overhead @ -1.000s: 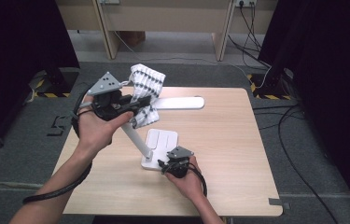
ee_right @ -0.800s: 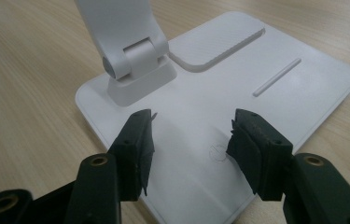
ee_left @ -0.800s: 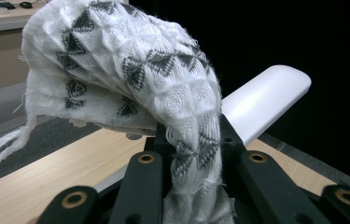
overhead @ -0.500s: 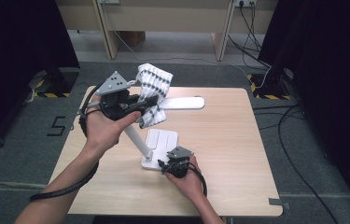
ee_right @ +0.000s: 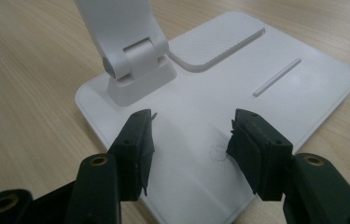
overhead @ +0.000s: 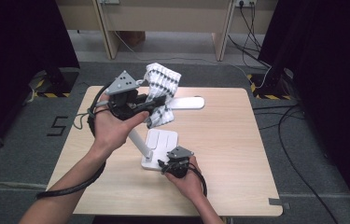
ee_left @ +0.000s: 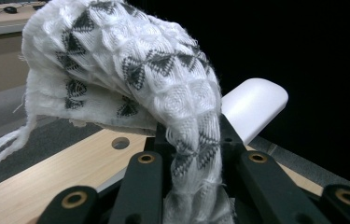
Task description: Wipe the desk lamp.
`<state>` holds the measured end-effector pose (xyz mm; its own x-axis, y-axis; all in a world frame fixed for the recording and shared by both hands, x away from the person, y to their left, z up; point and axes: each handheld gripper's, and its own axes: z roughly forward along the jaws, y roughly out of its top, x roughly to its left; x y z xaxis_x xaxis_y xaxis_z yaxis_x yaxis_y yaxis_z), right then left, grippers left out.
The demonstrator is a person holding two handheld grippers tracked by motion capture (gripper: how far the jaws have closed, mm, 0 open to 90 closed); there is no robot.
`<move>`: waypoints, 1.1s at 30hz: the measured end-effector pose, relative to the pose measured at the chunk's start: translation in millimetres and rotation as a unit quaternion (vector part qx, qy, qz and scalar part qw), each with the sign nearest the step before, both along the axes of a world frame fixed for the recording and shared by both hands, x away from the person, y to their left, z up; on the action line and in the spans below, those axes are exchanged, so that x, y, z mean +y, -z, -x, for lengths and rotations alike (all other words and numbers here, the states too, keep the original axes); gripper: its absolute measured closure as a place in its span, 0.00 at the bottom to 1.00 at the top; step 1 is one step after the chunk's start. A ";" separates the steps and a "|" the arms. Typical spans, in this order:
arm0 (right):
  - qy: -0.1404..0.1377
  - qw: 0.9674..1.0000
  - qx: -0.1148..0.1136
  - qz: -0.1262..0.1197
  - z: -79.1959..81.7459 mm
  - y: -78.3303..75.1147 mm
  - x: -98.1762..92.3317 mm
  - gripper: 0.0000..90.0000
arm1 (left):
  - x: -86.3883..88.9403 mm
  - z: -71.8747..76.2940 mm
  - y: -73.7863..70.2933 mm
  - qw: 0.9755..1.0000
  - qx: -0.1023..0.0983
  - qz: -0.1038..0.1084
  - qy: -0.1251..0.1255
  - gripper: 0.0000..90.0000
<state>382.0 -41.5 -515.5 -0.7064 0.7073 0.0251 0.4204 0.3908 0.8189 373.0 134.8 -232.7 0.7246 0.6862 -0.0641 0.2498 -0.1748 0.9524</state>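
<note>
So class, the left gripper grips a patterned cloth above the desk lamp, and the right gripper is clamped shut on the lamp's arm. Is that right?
Not quite. The left gripper does grip the cloth, but the right gripper has its jaws open over the lamp base, clamping nothing, as the right gripper view shows.

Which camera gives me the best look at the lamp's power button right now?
The right gripper view: the power button sits as a faint round mark on the white lamp base, between the right gripper's open fingers. The high view shows the base too small to make it out.
</note>
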 end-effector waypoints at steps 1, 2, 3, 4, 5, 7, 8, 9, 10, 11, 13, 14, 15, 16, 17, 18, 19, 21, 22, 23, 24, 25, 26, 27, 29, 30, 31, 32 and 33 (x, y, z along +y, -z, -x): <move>0.000 1.000 0.000 0.000 0.0 0.0 0.0 0.54 | -1.4 -0.2 -0.1 1.000 0.000 0.001 0.000 0.85; 0.000 1.000 0.000 0.000 0.0 0.0 0.0 0.54 | -4.2 -0.4 -0.3 1.000 0.000 0.001 0.002 0.85; 0.000 1.000 0.000 0.000 0.0 0.0 0.0 0.54 | -5.8 -0.3 -0.5 1.000 0.000 0.001 0.003 0.85; 0.000 1.000 0.000 0.000 0.0 0.0 0.0 0.54 | -5.8 -0.3 -0.5 1.000 0.000 0.001 0.003 0.85; 0.000 1.000 0.000 0.000 0.0 0.0 0.0 0.54 | -7.2 -0.1 -0.8 1.000 -0.001 0.000 0.004 0.85; 0.000 1.000 0.000 0.000 0.0 0.0 0.0 0.54 | -10.4 0.0 -1.4 1.000 -0.002 0.000 0.007 0.85; 0.000 1.000 0.000 0.000 0.0 0.0 0.0 0.54 | -13.5 -0.1 -1.7 1.000 -0.002 0.000 0.009 0.85; 0.000 1.000 0.000 0.000 0.0 0.0 0.0 0.54 | -13.5 -0.1 -1.7 1.000 -0.002 0.000 0.009 0.85; 0.000 1.000 0.000 0.000 0.0 0.0 0.0 0.54 | -14.9 -0.2 -1.8 1.000 -0.002 0.000 0.010 0.85; 0.000 1.000 0.000 0.000 0.0 0.0 0.0 0.54 | -16.4 -0.3 -1.9 1.000 -0.002 0.001 0.010 0.85; 0.000 1.000 0.000 0.000 0.0 0.0 0.0 0.54 | -18.9 -0.4 -2.3 1.000 -0.002 0.001 0.013 0.85; 0.000 1.000 0.000 0.000 0.0 0.0 0.0 0.54 | -20.1 -0.5 -2.4 1.000 -0.003 0.001 0.013 0.85; 0.000 1.000 0.000 0.000 0.0 0.0 0.0 0.54 | -21.3 -0.5 -2.4 1.000 -0.002 0.002 0.014 0.85; 0.000 1.000 0.000 0.000 0.0 0.0 0.0 0.54 | -22.5 -0.7 -2.4 1.000 -0.002 0.002 0.014 0.85; 0.000 1.000 0.000 0.000 0.0 0.0 0.0 0.54 | -23.9 -0.7 -2.8 1.000 -0.001 0.001 0.015 0.85; 0.000 1.000 0.000 0.000 0.0 0.0 0.0 0.54 | -25.1 -0.9 -3.1 1.000 -0.002 0.002 0.016 0.85; 0.000 1.000 0.000 0.000 0.0 0.0 0.0 0.54 | -26.2 -1.0 -3.6 1.000 -0.001 0.001 0.017 0.85; 0.000 1.000 0.000 0.000 0.0 0.0 0.0 0.54 | -28.5 -1.3 -4.0 1.000 -0.001 0.003 0.019 0.85; 0.000 1.000 0.001 0.000 0.1 0.0 0.1 0.54 | -31.2 -1.7 -4.2 1.000 0.000 0.003 0.021 0.85; 0.000 1.000 0.001 0.000 0.1 0.0 0.1 0.54 | -31.2 -1.7 -4.2 1.000 0.000 0.003 0.021 0.85; 0.000 1.000 0.000 0.000 0.1 -0.1 0.1 0.54 | -32.6 -1.9 -4.2 1.000 0.000 0.004 0.022 0.85; 0.000 1.000 0.000 0.000 0.1 -0.1 0.1 0.54 | -34.0 -2.0 -4.4 1.000 0.000 0.004 0.023 0.85; 0.001 1.000 0.000 0.000 0.1 0.0 0.1 0.54 | -35.7 -2.0 -4.7 1.000 0.000 0.004 0.024 0.85; 0.001 1.000 0.001 0.000 0.1 -0.1 0.1 0.54 | -38.1 -2.1 -5.3 1.000 0.000 0.005 0.026 0.85; 0.001 1.000 0.001 0.000 0.1 -0.1 0.1 0.54 | -40.7 -2.4 -5.8 1.000 0.000 0.005 0.028 0.85; 0.001 1.000 0.000 0.000 0.1 -0.1 0.1 0.54 | -42.0 -2.6 -5.8 1.000 0.000 0.005 0.029 0.85; 0.001 1.000 0.000 0.000 0.1 -0.1 0.1 0.54 | -42.0 -2.6 -5.8 1.000 0.000 0.005 0.029 0.85; 0.000 1.000 0.000 0.000 0.0 0.0 0.1 0.54 | -44.6 -2.7 -6.0 1.000 0.000 0.005 0.030 0.85; 0.000 1.000 0.000 0.000 0.0 0.0 0.1 0.54 | -45.8 -2.8 -6.1 1.000 -0.001 0.005 0.031 0.85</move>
<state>381.9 -41.4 -515.5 -0.7059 0.7078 0.0262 0.4214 0.3900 0.8187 375.8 89.0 -226.6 0.7658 0.6393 -0.0696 0.2375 -0.1806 0.9545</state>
